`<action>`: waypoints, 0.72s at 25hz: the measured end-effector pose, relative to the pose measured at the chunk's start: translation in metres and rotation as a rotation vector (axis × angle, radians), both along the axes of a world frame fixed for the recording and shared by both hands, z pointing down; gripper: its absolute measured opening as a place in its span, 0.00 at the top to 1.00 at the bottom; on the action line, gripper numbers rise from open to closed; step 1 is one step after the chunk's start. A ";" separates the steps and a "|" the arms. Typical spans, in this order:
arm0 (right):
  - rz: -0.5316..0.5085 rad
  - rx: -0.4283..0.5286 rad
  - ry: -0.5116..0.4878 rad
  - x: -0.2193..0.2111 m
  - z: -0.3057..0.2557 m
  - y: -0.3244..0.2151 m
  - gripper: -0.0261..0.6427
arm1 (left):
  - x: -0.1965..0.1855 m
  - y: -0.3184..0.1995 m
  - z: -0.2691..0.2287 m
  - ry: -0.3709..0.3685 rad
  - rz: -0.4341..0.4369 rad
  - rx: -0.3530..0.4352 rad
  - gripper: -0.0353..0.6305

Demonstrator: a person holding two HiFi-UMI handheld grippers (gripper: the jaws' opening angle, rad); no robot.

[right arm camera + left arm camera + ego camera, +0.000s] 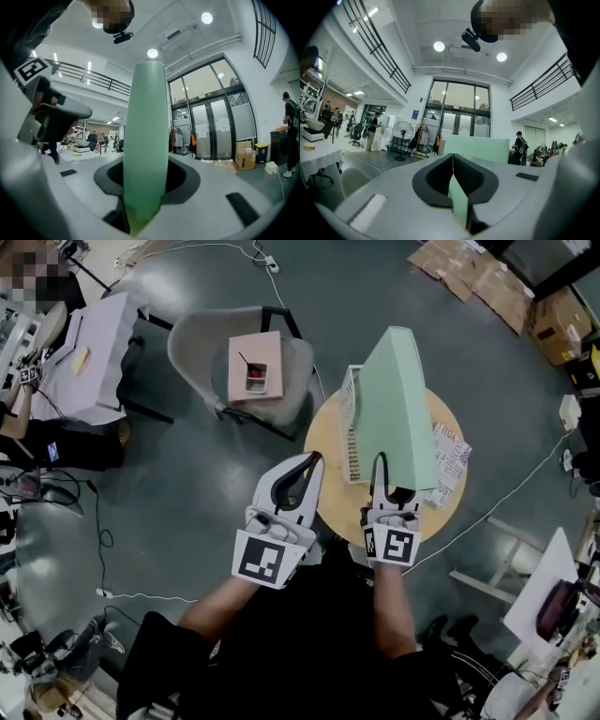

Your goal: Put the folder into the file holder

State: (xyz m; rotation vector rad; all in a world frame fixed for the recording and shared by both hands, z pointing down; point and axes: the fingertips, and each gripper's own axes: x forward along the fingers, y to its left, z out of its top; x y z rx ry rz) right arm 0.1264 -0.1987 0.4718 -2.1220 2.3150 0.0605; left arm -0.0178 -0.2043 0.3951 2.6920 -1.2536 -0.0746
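Observation:
A light green folder (401,404) stands on edge over the round wooden table (328,442), just right of the white slatted file holder (351,427). My right gripper (385,468) is shut on the folder's near edge. In the right gripper view the folder (146,140) rises between the jaws and fills the middle. My left gripper (314,461) hovers at the table's left rim, near the file holder, its tips together and holding nothing. The left gripper view shows the shut tips (452,155) with the folder (476,149) beyond them.
A printed sheet (450,457) lies on the table under the folder's right side. A grey chair (202,348) carrying a pink box (257,367) stands behind the table on the left. Cables cross the floor, and cardboard boxes (487,277) sit at the far right.

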 end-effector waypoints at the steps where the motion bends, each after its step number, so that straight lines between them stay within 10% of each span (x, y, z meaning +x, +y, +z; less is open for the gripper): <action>1: -0.002 -0.001 0.000 0.000 0.002 -0.001 0.75 | -0.001 0.000 0.001 -0.001 -0.001 -0.002 0.94; 18: -0.027 -0.024 -0.001 -0.006 0.037 -0.007 0.75 | 0.001 0.002 0.009 -0.010 -0.003 -0.015 0.94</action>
